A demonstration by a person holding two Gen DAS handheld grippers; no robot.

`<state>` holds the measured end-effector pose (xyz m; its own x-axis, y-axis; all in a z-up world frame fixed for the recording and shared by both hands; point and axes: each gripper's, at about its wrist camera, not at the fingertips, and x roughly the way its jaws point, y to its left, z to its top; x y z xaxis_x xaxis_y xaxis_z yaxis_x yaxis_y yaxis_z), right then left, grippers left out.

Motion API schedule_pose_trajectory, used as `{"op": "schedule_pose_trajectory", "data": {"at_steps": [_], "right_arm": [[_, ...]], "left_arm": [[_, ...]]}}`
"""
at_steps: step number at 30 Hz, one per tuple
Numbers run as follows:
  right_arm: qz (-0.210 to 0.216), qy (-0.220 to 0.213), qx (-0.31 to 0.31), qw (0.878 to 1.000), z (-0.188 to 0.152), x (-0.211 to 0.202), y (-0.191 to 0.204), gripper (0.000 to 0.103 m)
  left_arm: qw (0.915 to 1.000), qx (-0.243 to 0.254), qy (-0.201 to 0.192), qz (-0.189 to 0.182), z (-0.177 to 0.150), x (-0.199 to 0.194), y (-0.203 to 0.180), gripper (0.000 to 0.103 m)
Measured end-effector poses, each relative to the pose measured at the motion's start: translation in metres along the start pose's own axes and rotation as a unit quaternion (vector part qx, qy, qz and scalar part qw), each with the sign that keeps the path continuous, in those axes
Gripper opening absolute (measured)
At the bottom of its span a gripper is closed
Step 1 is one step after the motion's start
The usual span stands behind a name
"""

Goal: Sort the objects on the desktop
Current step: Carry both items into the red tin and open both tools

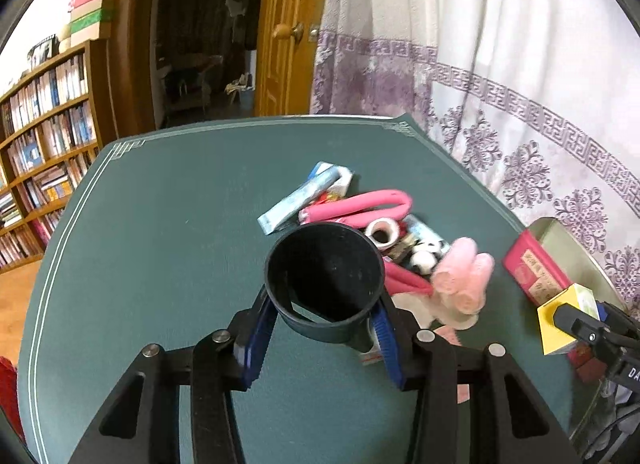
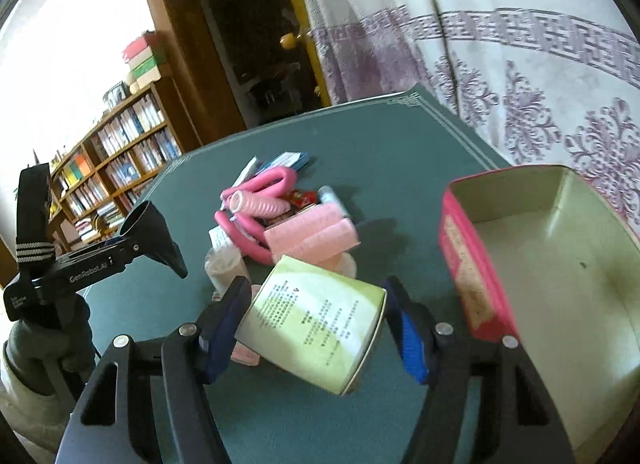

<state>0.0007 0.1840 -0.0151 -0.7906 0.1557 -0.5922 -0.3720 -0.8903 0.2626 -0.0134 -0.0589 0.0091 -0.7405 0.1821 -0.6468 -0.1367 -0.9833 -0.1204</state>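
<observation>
My left gripper [image 1: 322,304] is shut on a black funnel-shaped cup [image 1: 324,264], its blue pads pressing both sides and its mouth facing the camera. The right wrist view shows that cup [image 2: 148,232] held up at the left. My right gripper [image 2: 316,292] is shut on a pale green printed box [image 2: 316,324], lifted off the green table [image 1: 160,244]. Beyond both lies a pile: pink scissors [image 1: 360,205], pink hair rollers [image 1: 460,276], a tape roll [image 1: 382,232] and a blue-white packet [image 1: 304,195].
An open tin [image 2: 472,272] with pink sides and a pale bare inside stands at the table's right, close to the right gripper. A white and purple curtain [image 2: 520,63] hangs behind the table. A bookshelf [image 1: 44,143] and a doorway are at the far left.
</observation>
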Motion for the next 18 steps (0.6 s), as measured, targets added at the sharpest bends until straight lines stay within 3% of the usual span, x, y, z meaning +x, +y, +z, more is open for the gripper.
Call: {"op": "schedule_pose_trajectory", "data": {"at_steps": [8,18], "right_arm": [[-0.034,-0.049,0.026,0.998,0.004,-0.045,-0.036,0.071],[-0.106,-0.078,0.073,0.989,0.0,-0.085,-0.104,0.071]], "left_arm": [[0.9972,0.041,-0.006,-0.062,0.011,-0.009,-0.059,0.049],[0.9822,0.114,-0.001,-0.149,0.027,-0.011,-0.158,0.049]]}}
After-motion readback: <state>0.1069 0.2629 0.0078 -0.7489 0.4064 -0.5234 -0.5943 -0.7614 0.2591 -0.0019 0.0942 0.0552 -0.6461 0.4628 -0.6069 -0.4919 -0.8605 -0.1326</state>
